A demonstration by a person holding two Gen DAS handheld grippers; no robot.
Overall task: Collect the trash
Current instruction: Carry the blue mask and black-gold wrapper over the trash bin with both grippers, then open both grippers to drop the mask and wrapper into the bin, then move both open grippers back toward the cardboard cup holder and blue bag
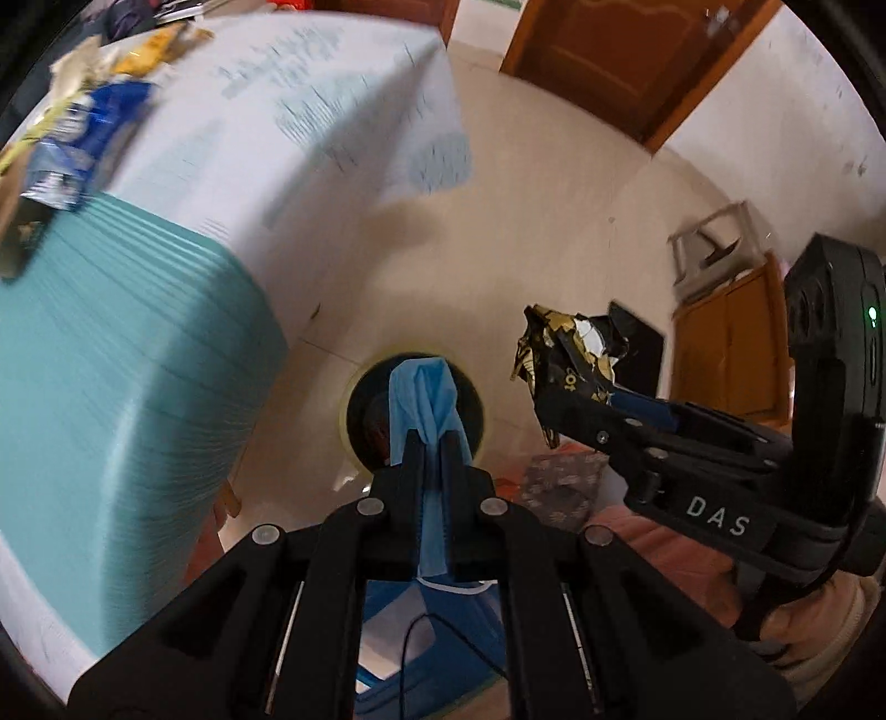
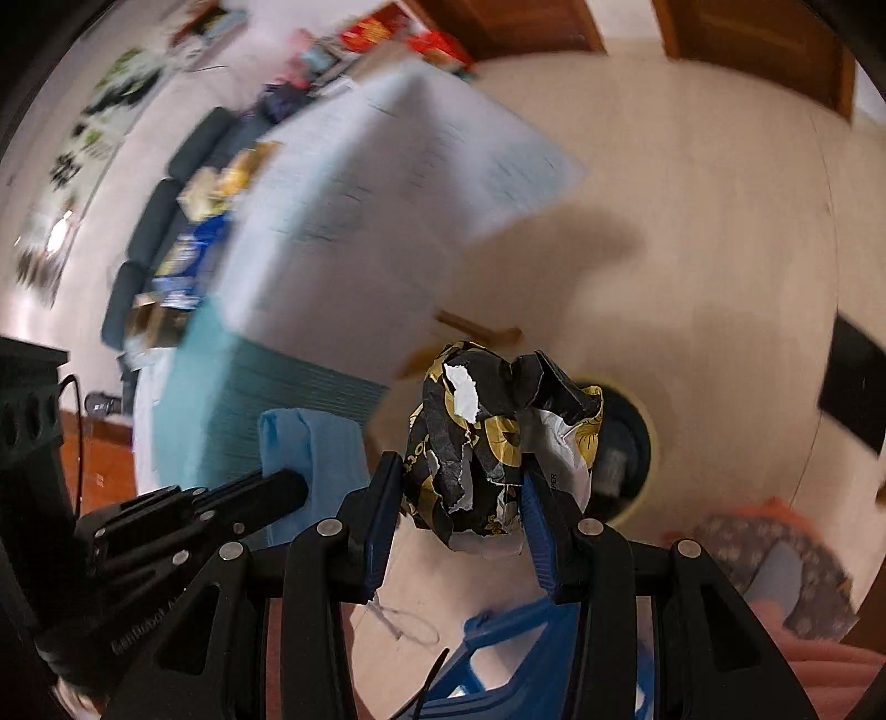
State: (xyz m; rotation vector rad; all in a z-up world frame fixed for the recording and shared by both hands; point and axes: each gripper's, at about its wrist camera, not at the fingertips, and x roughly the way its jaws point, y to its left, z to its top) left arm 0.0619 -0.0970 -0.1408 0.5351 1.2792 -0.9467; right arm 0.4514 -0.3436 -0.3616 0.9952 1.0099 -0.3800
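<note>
My left gripper (image 1: 431,443) is shut on a blue face mask (image 1: 423,387) and holds it over a round dark trash bin (image 1: 360,412) with a yellow rim on the floor. The mask also shows in the right wrist view (image 2: 310,443), next to the left gripper (image 2: 288,487). My right gripper (image 2: 459,471) is shut on a crumpled black-and-gold wrapper (image 2: 470,432), just left of the bin (image 2: 637,437). In the left wrist view the right gripper (image 1: 576,387) holds the wrapper (image 1: 565,349) to the right of the bin.
A table with a white and teal cloth (image 1: 138,360) stands at the left, with several wrappers (image 1: 83,127) on its far part. A blue plastic stool (image 2: 498,664) is below the grippers. A wooden door (image 1: 637,44) and a wooden cabinet (image 1: 731,343) are behind.
</note>
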